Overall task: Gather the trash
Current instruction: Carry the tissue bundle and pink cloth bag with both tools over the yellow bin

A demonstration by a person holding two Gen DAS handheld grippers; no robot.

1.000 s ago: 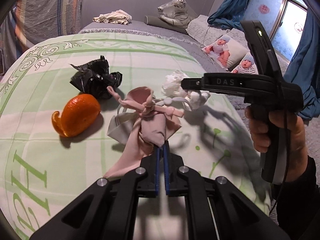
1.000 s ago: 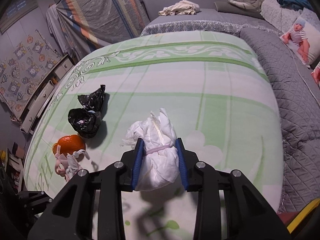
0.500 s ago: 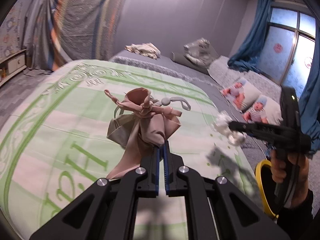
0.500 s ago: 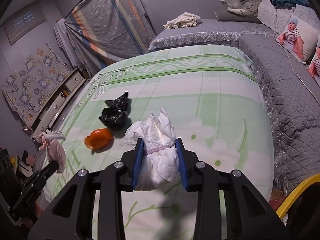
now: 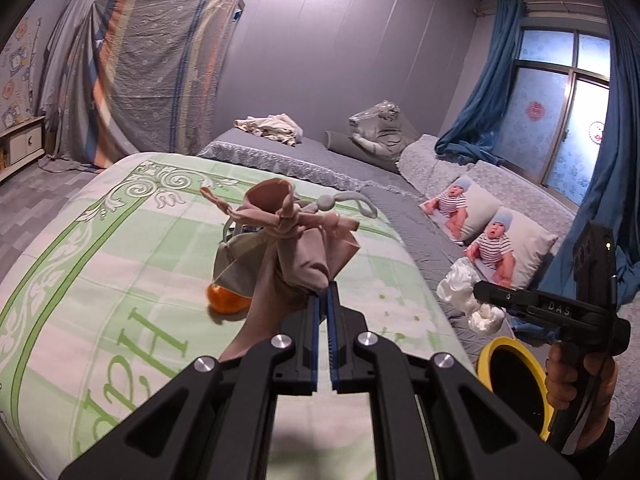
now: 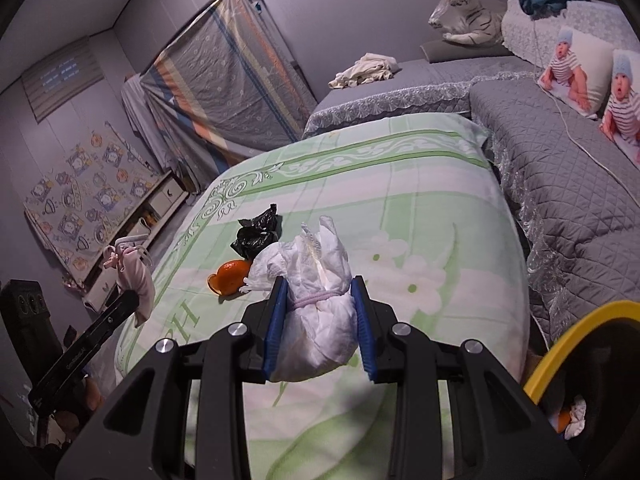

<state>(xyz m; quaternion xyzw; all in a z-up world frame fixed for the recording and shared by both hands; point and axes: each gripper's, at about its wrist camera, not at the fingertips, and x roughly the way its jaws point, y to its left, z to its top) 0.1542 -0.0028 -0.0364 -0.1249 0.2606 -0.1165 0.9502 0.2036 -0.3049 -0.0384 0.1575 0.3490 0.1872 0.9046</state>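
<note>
Left gripper [image 5: 325,304] clenched on a knotted pink cloth bundle [image 5: 296,240]; right gripper [image 6: 320,320] grasping a crumpled white tied wad [image 6: 316,320], perhaps a diaper. Only the right view shows the black plastic bag [image 6: 256,234] beside the orange peel [image 6: 228,276] on the green bedspread [image 6: 420,208], with the yellow-rimmed bin [image 6: 568,344] alongside.

On the side of my right gripper [image 5: 476,292], seen from the left wrist view, I can read the letters "DAS" in pale print on the black body. The green-and-white bedspread [image 5: 120,264] carries large green letters near its close edge: an "H" reads clearly, and beside it what look like "P" and "B", part hidden by my left gripper [image 5: 324,300]. Lettering on that gripper's side in the right wrist view is too small to read.
</note>
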